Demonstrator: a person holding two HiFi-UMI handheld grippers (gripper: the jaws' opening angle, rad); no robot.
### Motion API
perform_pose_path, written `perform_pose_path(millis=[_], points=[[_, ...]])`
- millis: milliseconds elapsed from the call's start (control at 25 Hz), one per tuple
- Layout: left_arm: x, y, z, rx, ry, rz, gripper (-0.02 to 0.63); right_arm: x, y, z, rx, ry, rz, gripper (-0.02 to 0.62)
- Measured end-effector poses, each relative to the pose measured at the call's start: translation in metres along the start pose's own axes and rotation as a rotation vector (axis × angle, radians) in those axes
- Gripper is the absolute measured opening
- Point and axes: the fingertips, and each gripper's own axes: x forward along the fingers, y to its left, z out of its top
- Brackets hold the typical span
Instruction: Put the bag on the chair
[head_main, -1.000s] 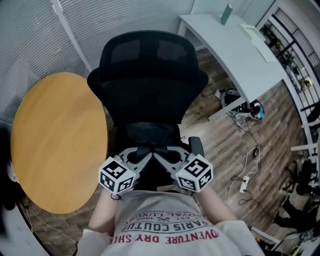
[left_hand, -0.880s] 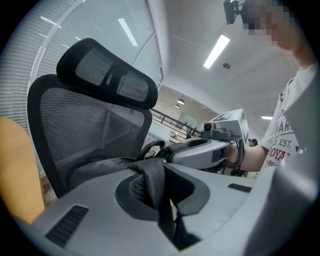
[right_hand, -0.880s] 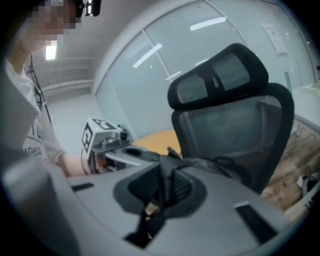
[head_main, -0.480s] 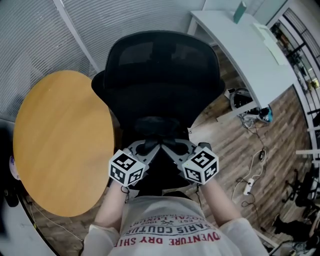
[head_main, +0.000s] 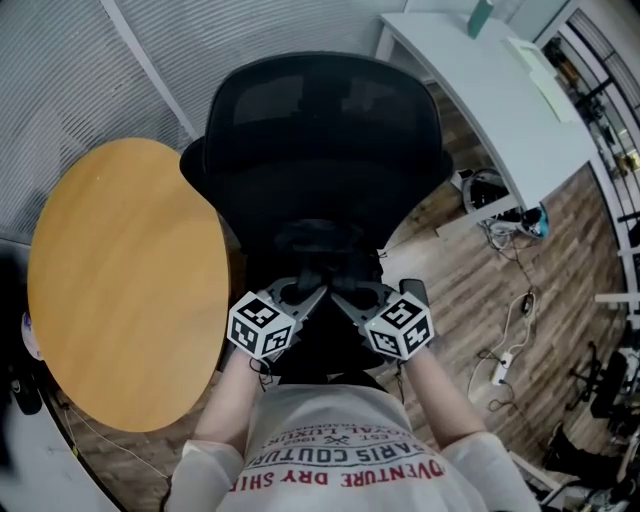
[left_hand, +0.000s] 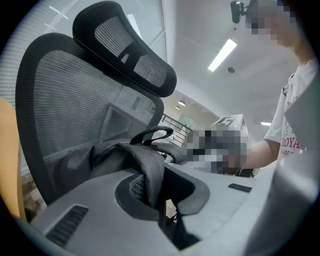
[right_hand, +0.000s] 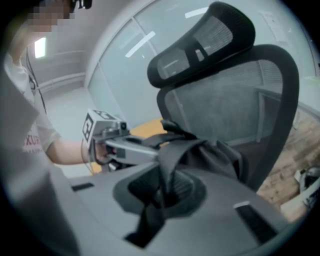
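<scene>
A black bag (head_main: 318, 247) hangs in front of the black mesh office chair (head_main: 325, 130), low over its seat. My left gripper (head_main: 312, 292) is shut on one black shoulder strap (left_hand: 149, 177), and my right gripper (head_main: 341, 294) is shut on the other strap (right_hand: 167, 167). In the left gripper view the bag's body (left_hand: 95, 156) sags against the chair back (left_hand: 60, 105), with its top handle loop (left_hand: 152, 135) standing up. The right gripper view shows the bag (right_hand: 217, 156) before the chair back (right_hand: 235, 97) and the left gripper (right_hand: 112, 136) beside it. The seat is hidden under bag and grippers.
A round wooden table (head_main: 115, 290) stands close at the chair's left. A white desk (head_main: 490, 95) is at the back right. Cables and a power strip (head_main: 502, 358) lie on the wooden floor at the right. A glass wall with blinds (head_main: 90, 60) runs behind.
Both grippers have sunk toward the chair with the bag and drawn a little closer together. Their grip on the straps is unchanged.
</scene>
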Motion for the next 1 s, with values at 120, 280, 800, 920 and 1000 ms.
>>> perform_pose_path(millis=[120, 280, 800, 920, 1000], points=[[0.007, 0.006, -0.013, 0.015, 0.006, -0.007, 0.046, 0.009, -0.014, -0.026, -0.005, 0.058, -0.043, 0.048], [0.016, 0.012, -0.033, 0.069, 0.037, 0.004, 0.046, 0.018, -0.029, -0.047, -0.067, 0.101, -0.117, 0.048], [0.014, 0.050, -0.047, -0.009, 0.031, 0.210, 0.219, 0.014, -0.060, -0.031, 0.044, -0.008, -0.304, 0.253], [0.006, 0.051, -0.045, -0.028, 0.003, 0.248, 0.233, 0.004, -0.057, -0.025, 0.022, -0.036, -0.339, 0.259], [0.002, 0.049, -0.041, -0.015, -0.011, 0.261, 0.232, -0.003, -0.053, -0.019, 0.006, -0.050, -0.351, 0.259]])
